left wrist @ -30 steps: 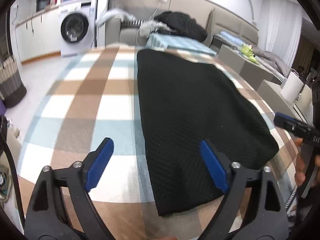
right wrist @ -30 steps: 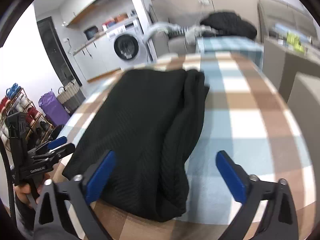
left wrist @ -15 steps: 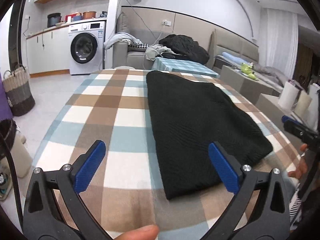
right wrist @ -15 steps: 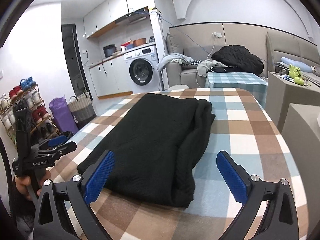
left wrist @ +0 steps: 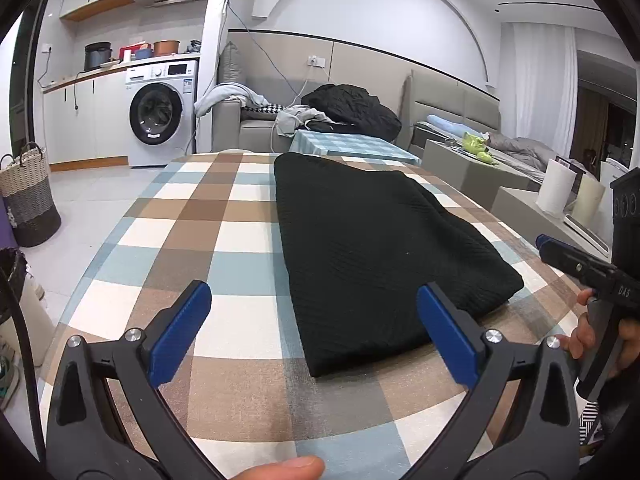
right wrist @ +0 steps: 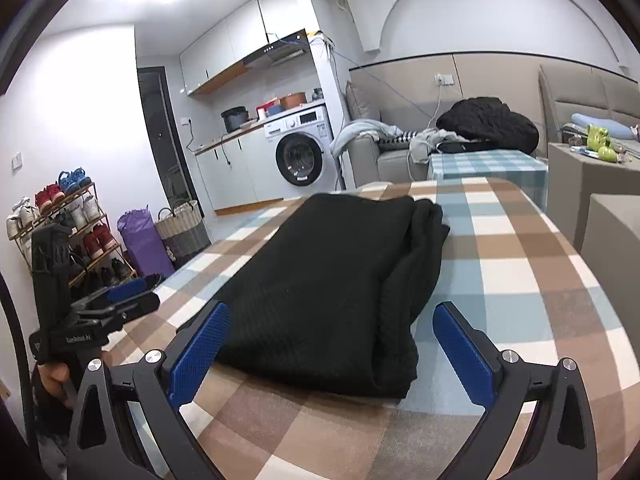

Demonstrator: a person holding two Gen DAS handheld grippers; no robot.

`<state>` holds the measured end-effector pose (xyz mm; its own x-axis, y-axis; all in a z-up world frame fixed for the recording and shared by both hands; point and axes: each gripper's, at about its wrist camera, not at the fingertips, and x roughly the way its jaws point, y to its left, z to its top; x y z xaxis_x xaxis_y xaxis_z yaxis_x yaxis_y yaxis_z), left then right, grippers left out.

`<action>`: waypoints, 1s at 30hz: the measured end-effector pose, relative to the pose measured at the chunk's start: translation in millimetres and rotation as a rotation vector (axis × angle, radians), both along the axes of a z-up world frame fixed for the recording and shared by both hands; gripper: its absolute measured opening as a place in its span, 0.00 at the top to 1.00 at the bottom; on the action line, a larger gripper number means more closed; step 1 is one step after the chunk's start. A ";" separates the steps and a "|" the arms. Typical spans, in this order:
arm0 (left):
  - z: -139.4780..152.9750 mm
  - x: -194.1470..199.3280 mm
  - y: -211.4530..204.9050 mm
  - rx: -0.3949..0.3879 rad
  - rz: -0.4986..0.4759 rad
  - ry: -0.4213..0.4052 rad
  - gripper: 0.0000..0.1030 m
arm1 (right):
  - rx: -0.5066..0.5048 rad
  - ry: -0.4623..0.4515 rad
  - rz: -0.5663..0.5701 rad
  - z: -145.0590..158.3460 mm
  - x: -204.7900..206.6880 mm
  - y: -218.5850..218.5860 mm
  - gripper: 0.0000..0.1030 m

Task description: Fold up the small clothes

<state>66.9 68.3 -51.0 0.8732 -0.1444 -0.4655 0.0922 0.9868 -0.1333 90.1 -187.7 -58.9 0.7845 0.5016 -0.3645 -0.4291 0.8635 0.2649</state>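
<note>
A black knit garment [left wrist: 372,236] lies folded in a long strip on the checked tablecloth [left wrist: 208,216]; it also shows in the right wrist view [right wrist: 336,280], with stacked folded edges on its right side. My left gripper [left wrist: 314,330] is open and empty, held above the table's near edge, just short of the garment's near end. My right gripper [right wrist: 332,344] is open and empty, also held back from the garment's near end. The right gripper shows at the right edge of the left wrist view [left wrist: 580,268], the left gripper at the left of the right wrist view [right wrist: 116,304].
A washing machine [left wrist: 160,116] and a sofa with heaped clothes [left wrist: 348,108] stand behind the table. A woven basket [left wrist: 28,200] is on the floor to the left. A shoe rack [right wrist: 60,232] and a purple bag [right wrist: 140,240] stand by the wall.
Both grippers have drawn back and risen from the garment, staying open. The views now tilt up to show more of the room. The garment lies still.
</note>
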 end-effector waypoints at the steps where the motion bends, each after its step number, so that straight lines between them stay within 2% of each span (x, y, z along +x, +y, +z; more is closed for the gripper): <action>1: 0.3 0.5 0.1 -0.001 0.001 -0.002 0.01 | -0.011 0.004 -0.004 -0.5 1.1 1.4 0.00; 30: -3.9 2.6 -0.1 0.014 0.010 -0.002 0.01 | -0.008 -0.011 -0.013 -6.5 2.4 -1.7 0.00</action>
<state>69.5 68.2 -54.9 0.8755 -0.1290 -0.4656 0.0826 0.9895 -0.1189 92.5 -189.4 -65.4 0.7949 0.4885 -0.3598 -0.4205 0.8711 0.2537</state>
